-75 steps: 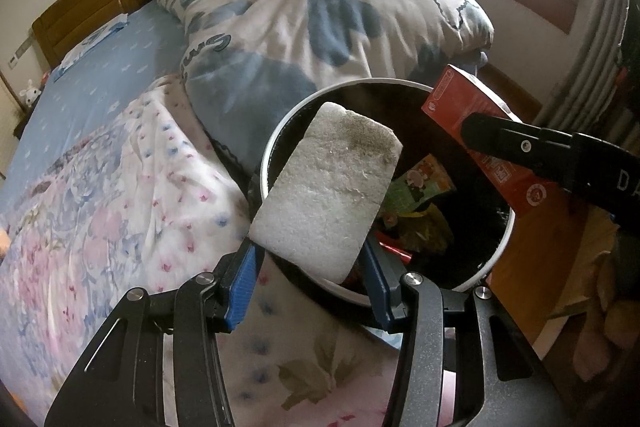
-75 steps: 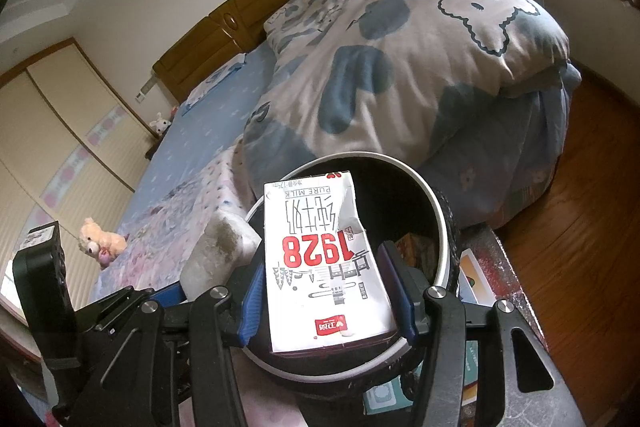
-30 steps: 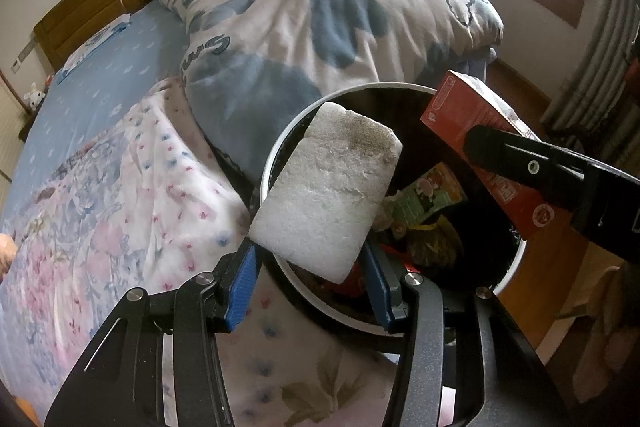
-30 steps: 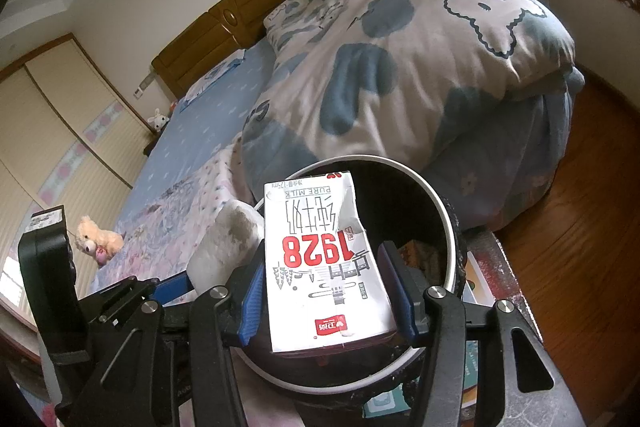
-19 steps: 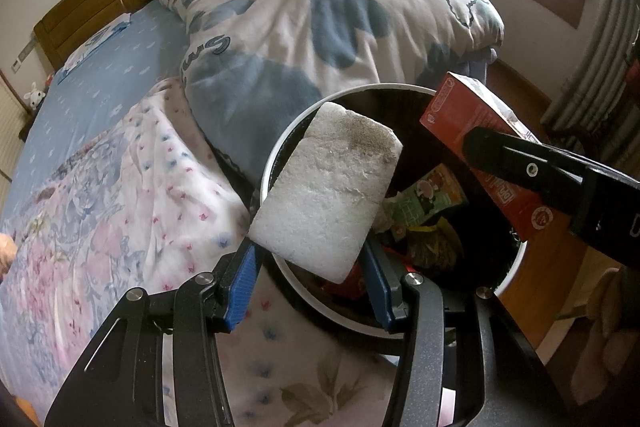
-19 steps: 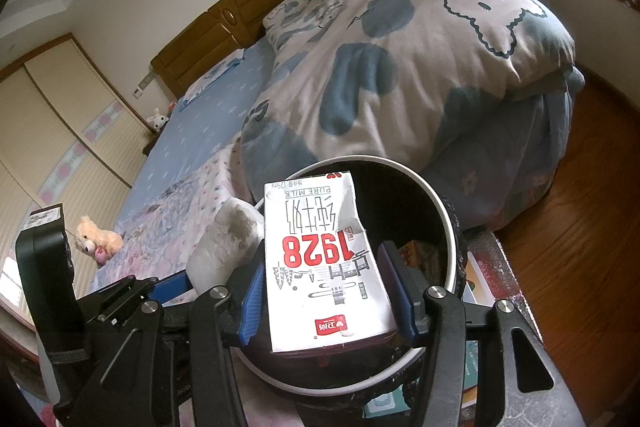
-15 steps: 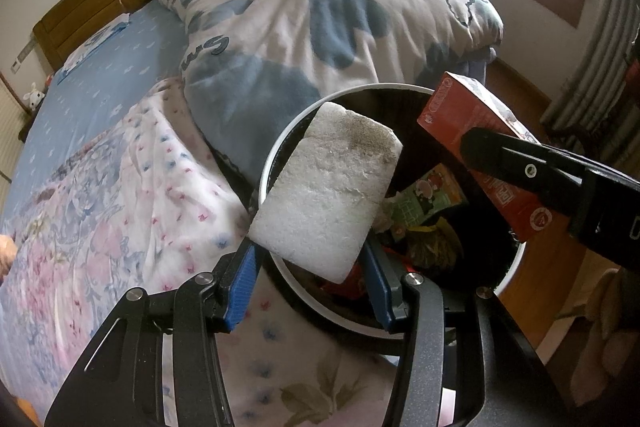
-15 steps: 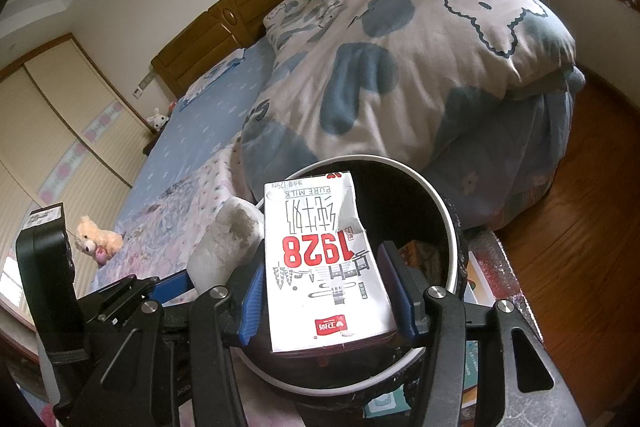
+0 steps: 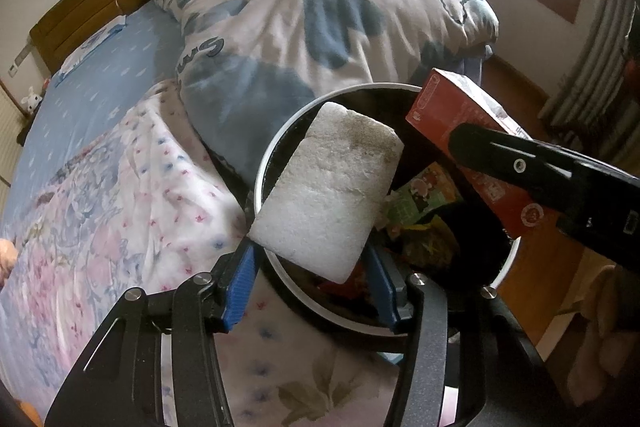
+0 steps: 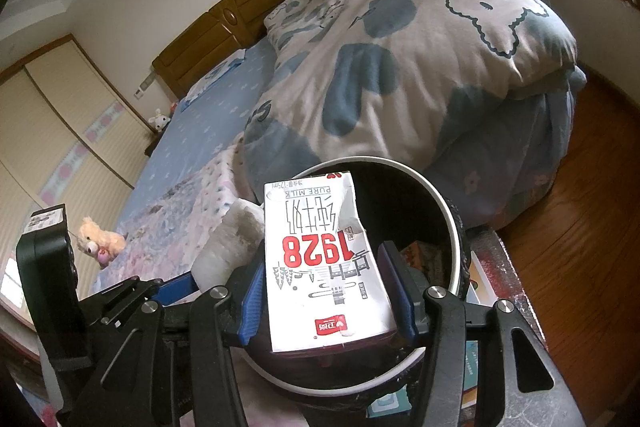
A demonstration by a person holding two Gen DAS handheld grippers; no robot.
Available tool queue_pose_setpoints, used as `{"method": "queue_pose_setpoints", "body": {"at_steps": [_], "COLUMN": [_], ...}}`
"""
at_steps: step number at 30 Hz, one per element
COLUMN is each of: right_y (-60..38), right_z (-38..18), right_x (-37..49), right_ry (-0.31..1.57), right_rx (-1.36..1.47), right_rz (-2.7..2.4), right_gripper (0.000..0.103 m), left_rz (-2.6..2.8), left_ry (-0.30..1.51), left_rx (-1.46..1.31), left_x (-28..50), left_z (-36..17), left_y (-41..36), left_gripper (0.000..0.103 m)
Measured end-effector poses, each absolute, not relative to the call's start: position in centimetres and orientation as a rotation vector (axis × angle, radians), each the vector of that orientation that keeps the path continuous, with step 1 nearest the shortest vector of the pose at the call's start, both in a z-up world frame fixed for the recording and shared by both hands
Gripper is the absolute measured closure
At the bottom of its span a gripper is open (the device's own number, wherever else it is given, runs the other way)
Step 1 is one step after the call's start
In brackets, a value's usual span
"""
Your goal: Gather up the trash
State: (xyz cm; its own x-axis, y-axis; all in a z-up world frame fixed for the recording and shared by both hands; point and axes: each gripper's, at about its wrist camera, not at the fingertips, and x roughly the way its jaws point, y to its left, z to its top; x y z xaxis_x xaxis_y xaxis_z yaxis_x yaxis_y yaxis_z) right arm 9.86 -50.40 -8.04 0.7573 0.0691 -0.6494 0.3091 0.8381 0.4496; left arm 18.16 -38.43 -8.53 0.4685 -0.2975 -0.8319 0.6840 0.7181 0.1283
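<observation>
My left gripper point(image 9: 312, 283) is shut on a white foam block point(image 9: 328, 191) and holds it over the left rim of a round black trash bin point(image 9: 276, 151) with a white rim. My right gripper point(image 10: 326, 301) is shut on a red-and-white milk carton point(image 10: 324, 259) marked 1928 and holds it over the bin point(image 10: 448, 211). The carton point(image 9: 460, 123) shows red in the left wrist view, at the bin's right side. The foam block point(image 10: 230, 243) shows left of the carton in the right wrist view. Wrappers point(image 9: 424, 195) lie inside the bin.
The bin stands beside a bed with a floral sheet point(image 9: 120, 195) and a blue-and-white duvet point(image 9: 320, 11). A wooden floor point(image 10: 580, 227) lies to the right. A small plush toy point(image 10: 98, 237) sits on the bed at the left.
Both grippers have held almost still over the bin, each keeping its item. The views shifted only slightly.
</observation>
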Motion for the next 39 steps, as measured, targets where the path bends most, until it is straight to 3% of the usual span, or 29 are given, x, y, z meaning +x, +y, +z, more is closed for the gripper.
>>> {"method": "queue_pose_setpoints", "body": {"at_steps": [5, 9, 18, 25, 30, 39], "right_y": [-50.5, -50.7, -50.3, -48.0, -44.9, -38.5], "right_z": [-8.1, -7.9, -7.0, -6.2, -5.8, -3.5], "right_x": [10.1, 10.2, 8.8, 6.5, 4.5, 0.9], "right_ry": [0.711, 0.710, 0.680, 0.644, 0.626, 0.493], "right_rx": [0.587, 0.611, 0.620, 0.596, 0.539, 0.374], "right_rz": [-0.140, -0.134, -0.148, -0.146, -0.136, -0.115], "right_gripper": [0.049, 0.045, 0.040, 0.029, 0.028, 0.010], "left_rz": [-0.643, -0.638, -0.619, -0.574, -0.541, -0.469], "left_ry": [0.894, 0.888, 0.873, 0.844, 0.787, 0.610], "left_rx": [0.479, 0.474, 0.342, 0.183, 0.087, -0.030], "left_x": [18.0, 17.9, 16.9, 14.3, 11.7, 8.3], "left_z": [-8.1, -7.8, -6.8, -6.4, -5.4, -2.1], "left_y": [-38.3, -37.7, -33.3, -27.2, -22.6, -16.2], "left_gripper": [0.047, 0.031, 0.031, 0.031, 0.030, 0.019]}}
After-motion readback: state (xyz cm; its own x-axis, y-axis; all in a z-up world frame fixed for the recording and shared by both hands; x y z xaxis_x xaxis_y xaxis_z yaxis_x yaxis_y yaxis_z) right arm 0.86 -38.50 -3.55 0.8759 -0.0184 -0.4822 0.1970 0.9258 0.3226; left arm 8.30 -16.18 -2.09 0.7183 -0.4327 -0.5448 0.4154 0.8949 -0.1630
